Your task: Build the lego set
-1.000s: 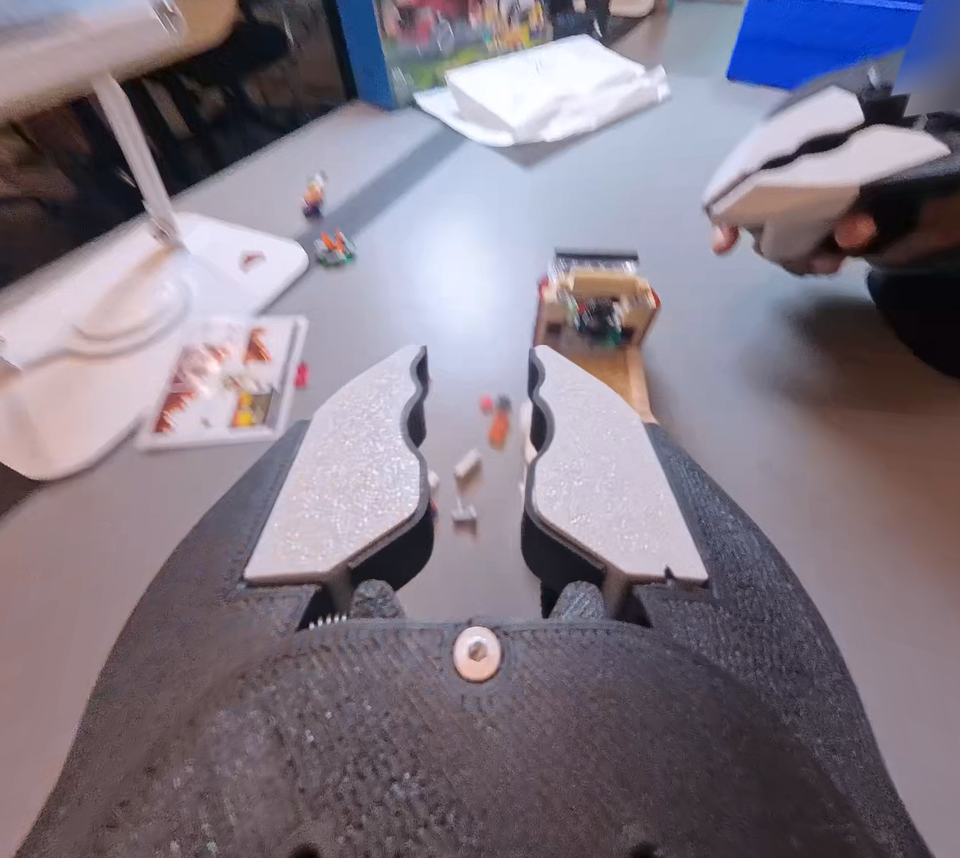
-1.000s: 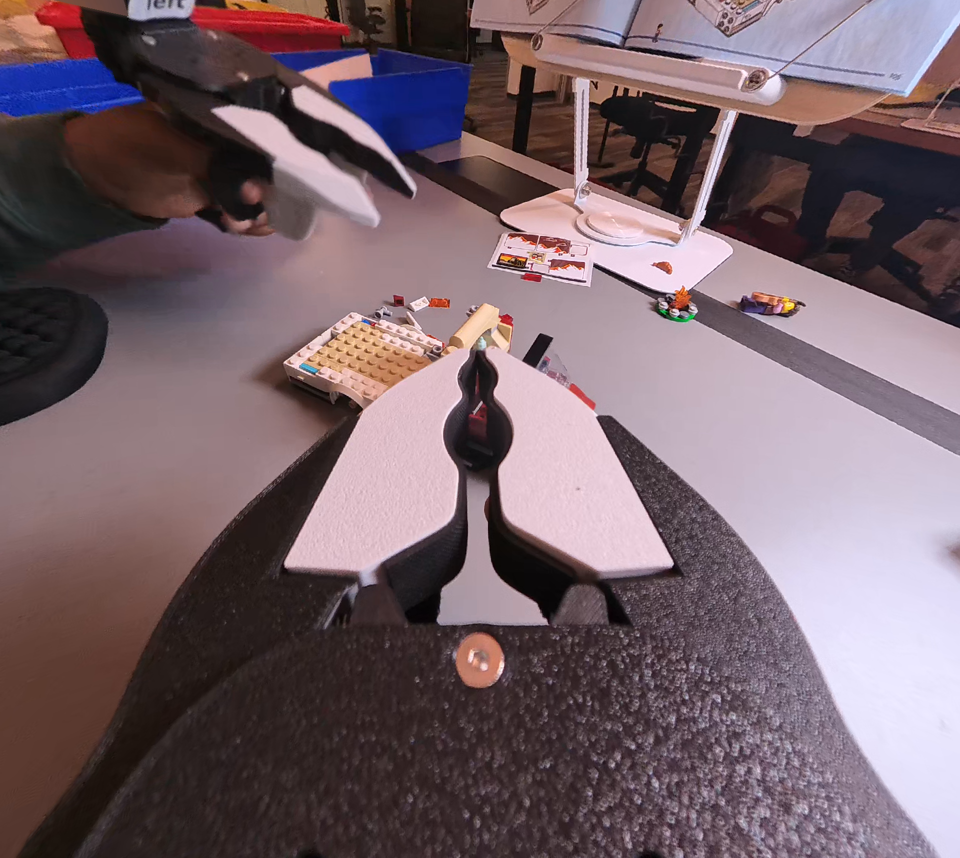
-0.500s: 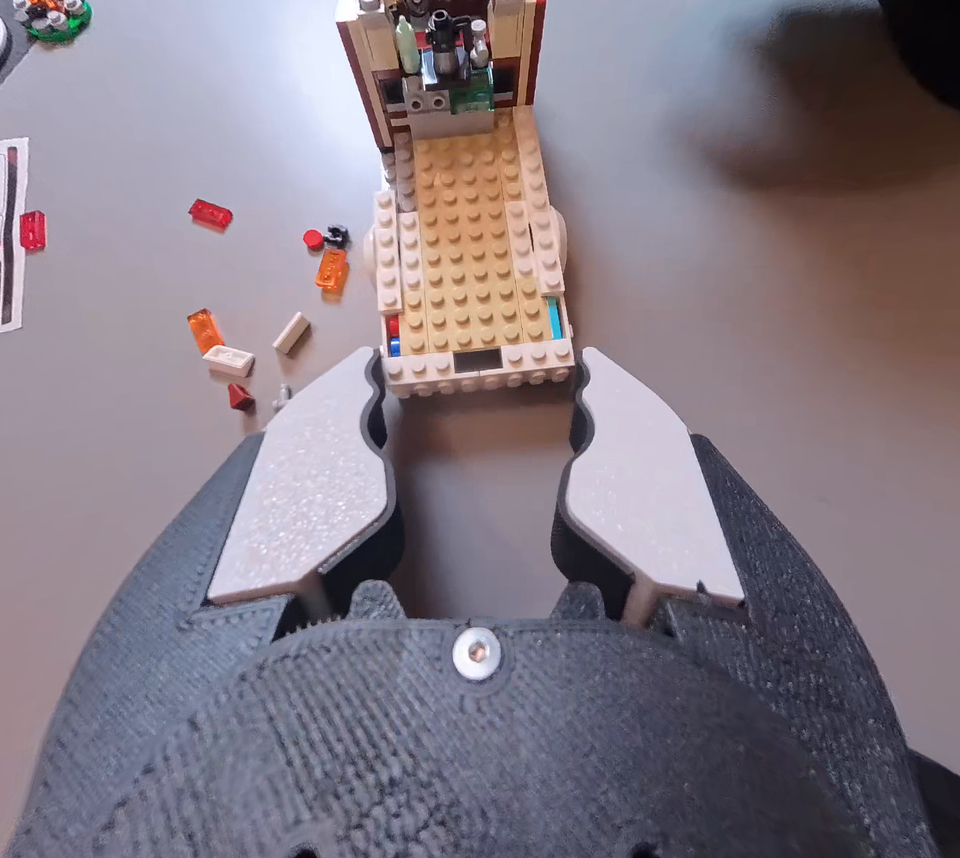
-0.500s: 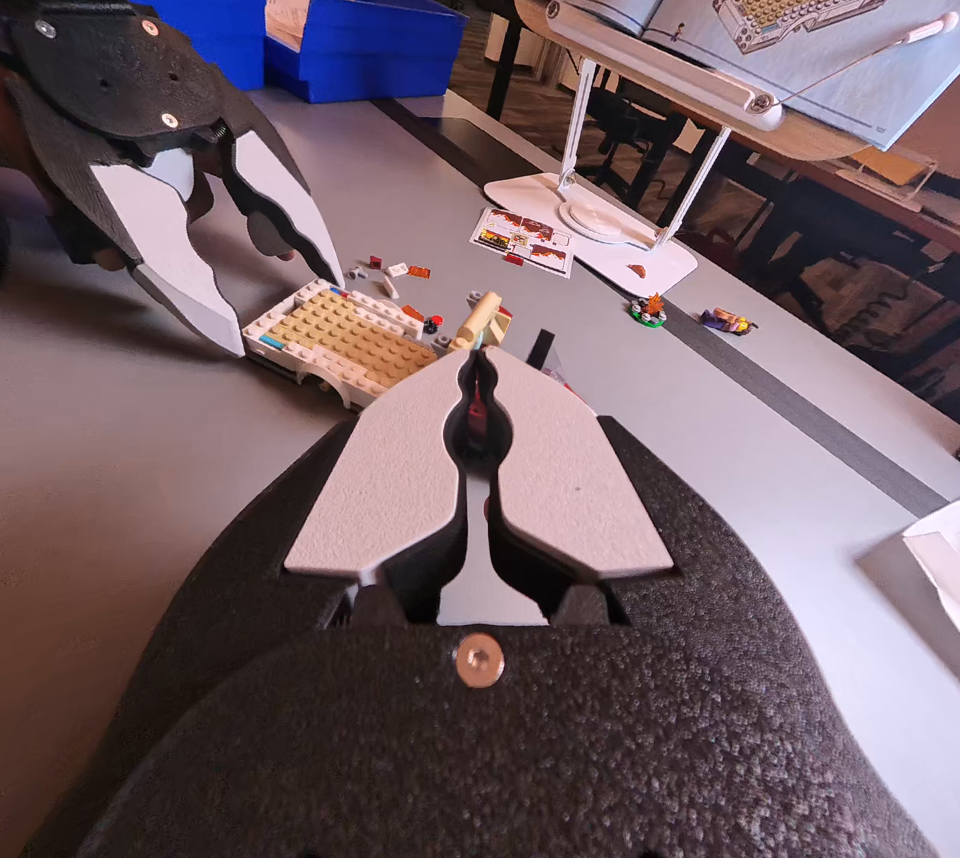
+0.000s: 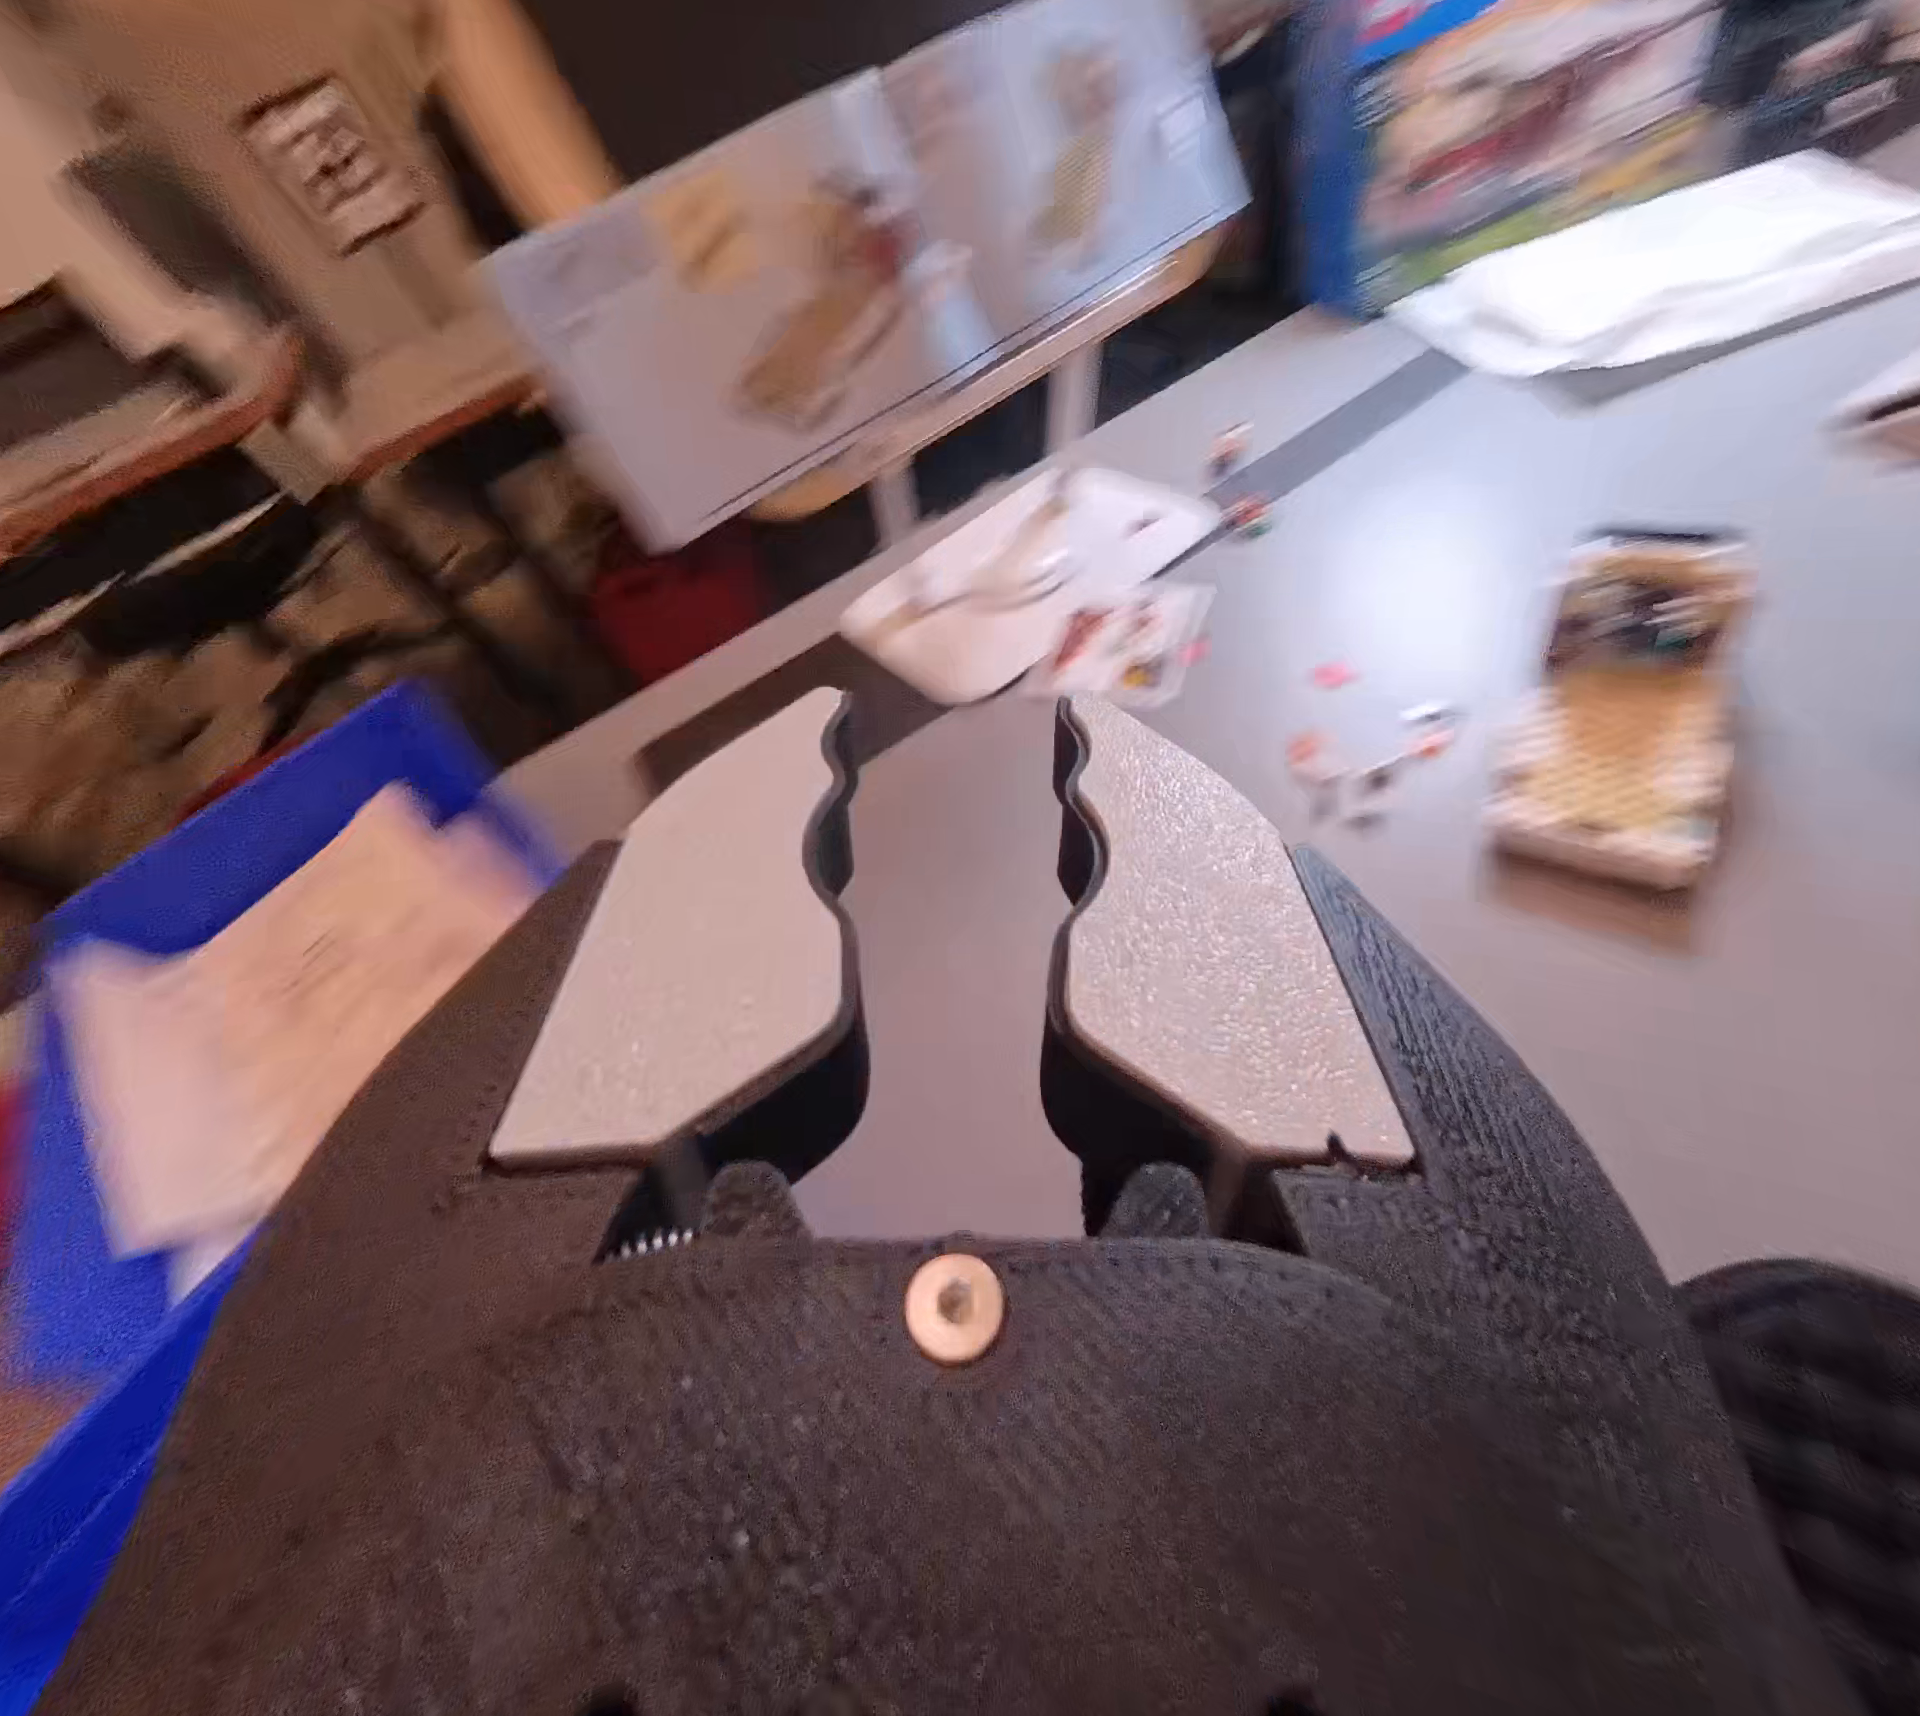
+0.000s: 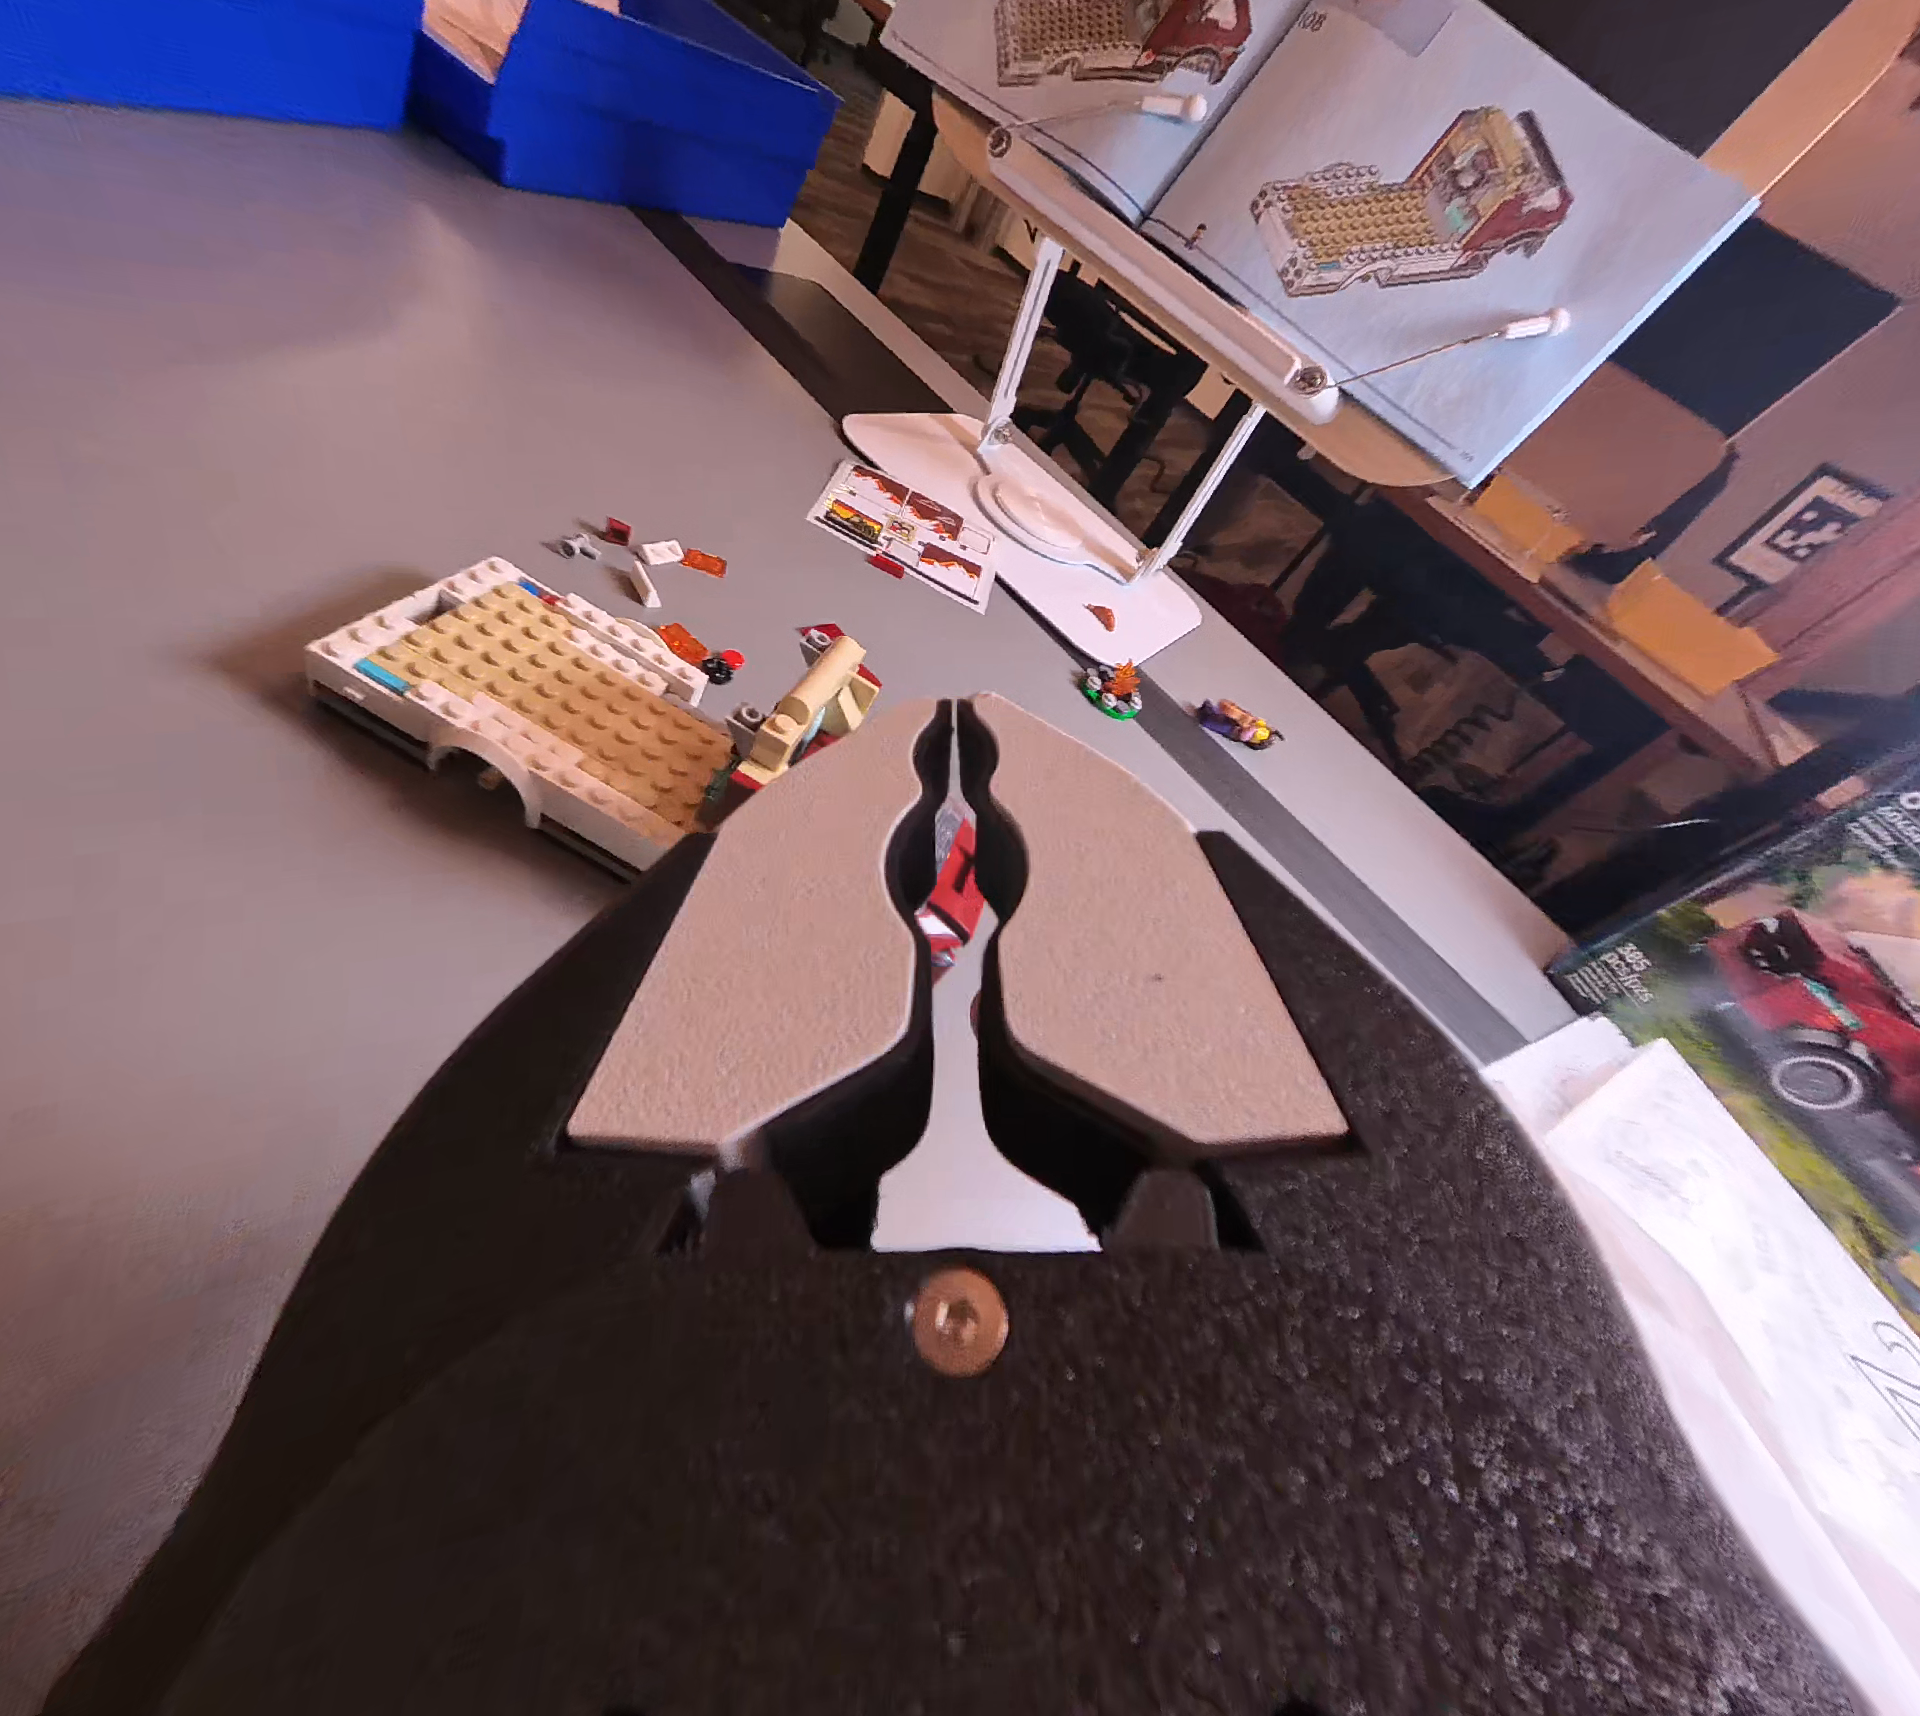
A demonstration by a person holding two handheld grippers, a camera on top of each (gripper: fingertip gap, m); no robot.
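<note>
The left gripper (image 5: pixel 951 716) is held above the grey desk (image 5: pixel 1455 1043) with its two fingers spread apart and nothing between them; the left wrist view is smeared by motion blur, so small details there are hard to read. Off to its right on the desk lies the partly built lego vehicle (image 5: pixel 1621 721), a tan studded floor framed in white, with a scatter of small loose pieces (image 5: pixel 1361 762) just beside it.

The right gripper (image 6: pixel 956 710) has its fingertips almost touching, and a small red lego piece (image 6: pixel 951 887) sits clamped in the hollow between the fingers. In the right wrist view the lego vehicle (image 6: pixel 520 700) lies just ahead and to the left of the fingertips, its tan and dark red cab end nearest them. Beyond it lie white, orange and red loose pieces (image 6: pixel 655 560) and a sticker sheet (image 6: pixel 904 534) that rests against the white base of a book stand (image 6: pixel 1039 513). The stand holds an open instruction booklet (image 6: pixel 1299 139) showing drawings of the vehicle. Blue bins (image 6: pixel 364 4) stand at the far left of the desk, one with white paper inside. A small green-based orange build (image 6: pixel 1114 690) and a purple one (image 6: pixel 1236 721) sit near the dark strip along the desk. The set's box (image 6: pixel 1787 1012) lies at the right edge, partly on white paper bags (image 6: pixel 1714 1251).
</note>
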